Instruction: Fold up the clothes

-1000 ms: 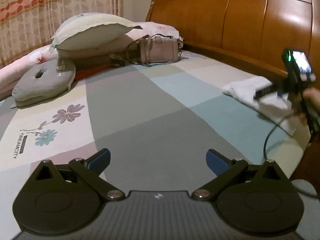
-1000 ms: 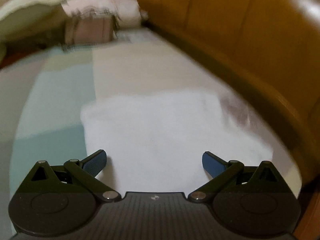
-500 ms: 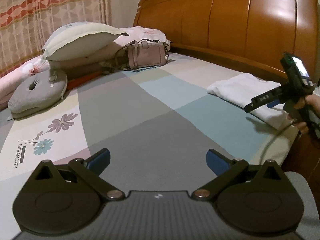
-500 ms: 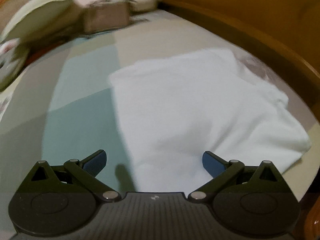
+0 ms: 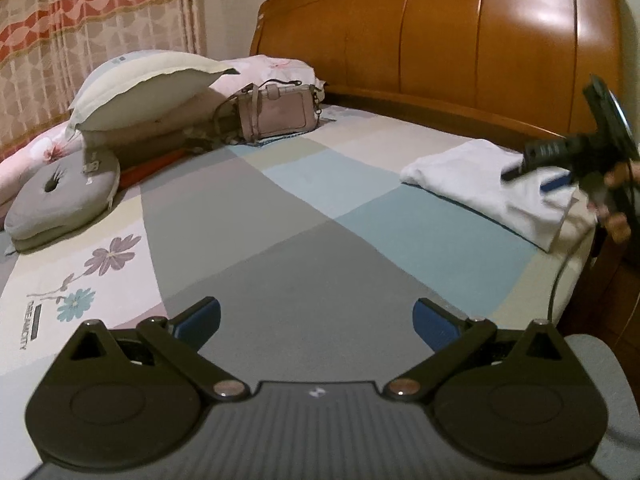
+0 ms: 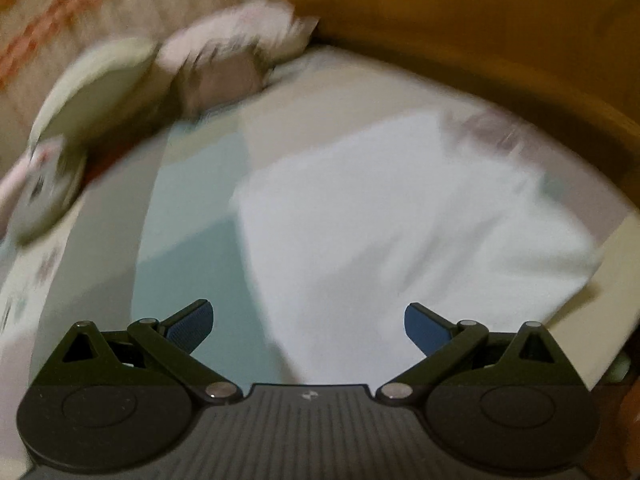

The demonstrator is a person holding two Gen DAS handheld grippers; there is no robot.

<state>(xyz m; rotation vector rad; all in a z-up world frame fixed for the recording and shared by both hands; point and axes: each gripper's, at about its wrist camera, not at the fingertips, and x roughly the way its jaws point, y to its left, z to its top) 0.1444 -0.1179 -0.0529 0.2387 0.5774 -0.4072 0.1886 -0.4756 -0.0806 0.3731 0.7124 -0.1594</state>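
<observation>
Both hand-held grippers have their jaws spread wide and grip nothing: the left hand-held gripper (image 5: 316, 318) hovers level over the grey middle of the bed (image 5: 288, 216), while the right hand-held gripper (image 6: 308, 320) tilts down over the folded white garment (image 6: 400, 216), which lies at the bed's right edge beside the wooden headboard (image 5: 460, 40). Compared with half a second ago, the right one has drawn back and risen off the garment, its view now blurred.

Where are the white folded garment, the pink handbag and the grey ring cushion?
white folded garment (image 5: 476, 176), left wrist view, its top face.
pink handbag (image 5: 280, 114), left wrist view, its front panel.
grey ring cushion (image 5: 64, 196), left wrist view, its top.
</observation>
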